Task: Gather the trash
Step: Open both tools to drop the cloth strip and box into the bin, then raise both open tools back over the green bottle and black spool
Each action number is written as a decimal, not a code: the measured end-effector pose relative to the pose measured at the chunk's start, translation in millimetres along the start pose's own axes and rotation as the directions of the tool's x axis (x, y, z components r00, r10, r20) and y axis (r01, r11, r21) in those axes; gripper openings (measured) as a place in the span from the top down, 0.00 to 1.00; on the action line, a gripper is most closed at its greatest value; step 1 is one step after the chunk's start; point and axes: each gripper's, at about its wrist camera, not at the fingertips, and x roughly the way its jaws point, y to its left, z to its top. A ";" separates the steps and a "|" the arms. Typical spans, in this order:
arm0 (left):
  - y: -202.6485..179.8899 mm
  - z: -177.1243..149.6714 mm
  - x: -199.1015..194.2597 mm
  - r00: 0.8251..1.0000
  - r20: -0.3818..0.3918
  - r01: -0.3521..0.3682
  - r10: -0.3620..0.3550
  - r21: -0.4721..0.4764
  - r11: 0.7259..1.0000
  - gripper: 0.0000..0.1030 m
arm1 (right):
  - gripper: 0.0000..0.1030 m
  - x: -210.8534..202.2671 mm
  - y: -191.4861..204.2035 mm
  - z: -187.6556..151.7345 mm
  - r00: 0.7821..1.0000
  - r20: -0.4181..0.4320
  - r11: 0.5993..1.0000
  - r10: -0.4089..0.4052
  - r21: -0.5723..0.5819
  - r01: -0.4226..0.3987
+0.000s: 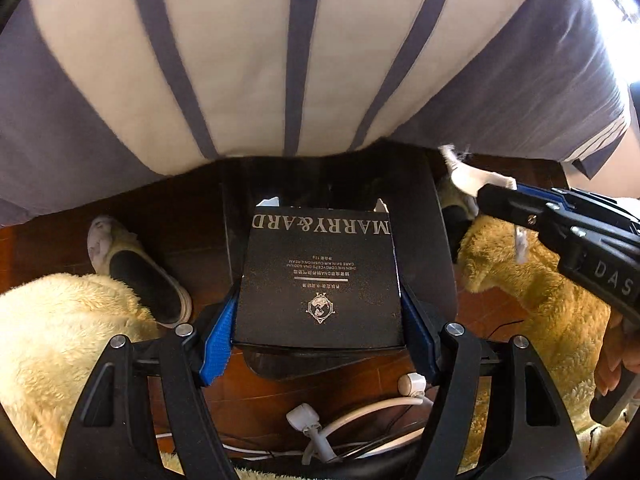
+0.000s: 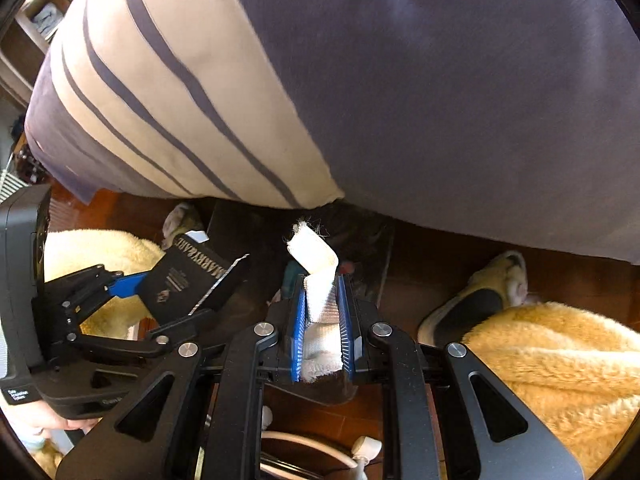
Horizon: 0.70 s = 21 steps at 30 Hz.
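My left gripper [image 1: 320, 320] is closed on a black cosmetics box [image 1: 320, 276], one blue pad on each long side. The box's long axis runs straight forward along the fingers, its open flap end pointing away from me. My right gripper [image 2: 322, 320] is closed on a strip of white gauze [image 2: 320, 300], whose loose end curls up and forward past the fingertips.

Directly ahead of and below both loads stands a dark bin [image 1: 424, 240] on the wooden floor [image 1: 192, 232], partly under the hem of my striped shirt [image 1: 280, 60]. In the left view the box's far end already overlaps the bin's mouth. In the right view the gauze hangs over the same dark opening.

I judge both grippers about equally near. The coming move is a release, and it requires each load to be over the opening, not the rim. The box should drop end-first.
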 end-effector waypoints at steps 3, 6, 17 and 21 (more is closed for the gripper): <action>-1.5 1.5 7.2 1.000 -0.019 0.001 0.000 0.009 1.000 0.34 | 0.84 11.9 1.1 -1.3 1.000 -0.026 1.000 0.012 0.010 -0.012; -1.3 3.9 12.5 0.999 -0.035 0.012 -0.012 0.007 1.000 0.34 | 0.82 15.5 0.7 1.4 0.999 -0.034 1.000 0.014 0.012 -0.013; -4.1 11.8 6.6 0.999 -0.033 0.013 -0.012 0.005 1.000 0.21 | 0.68 11.9 4.6 8.4 0.999 -0.015 0.999 0.030 0.019 -0.030; -7.0 11.6 -3.7 1.000 -0.010 0.005 -0.004 0.010 1.000 0.14 | 0.58 4.3 3.7 9.9 1.000 0.013 0.999 0.028 0.031 -0.028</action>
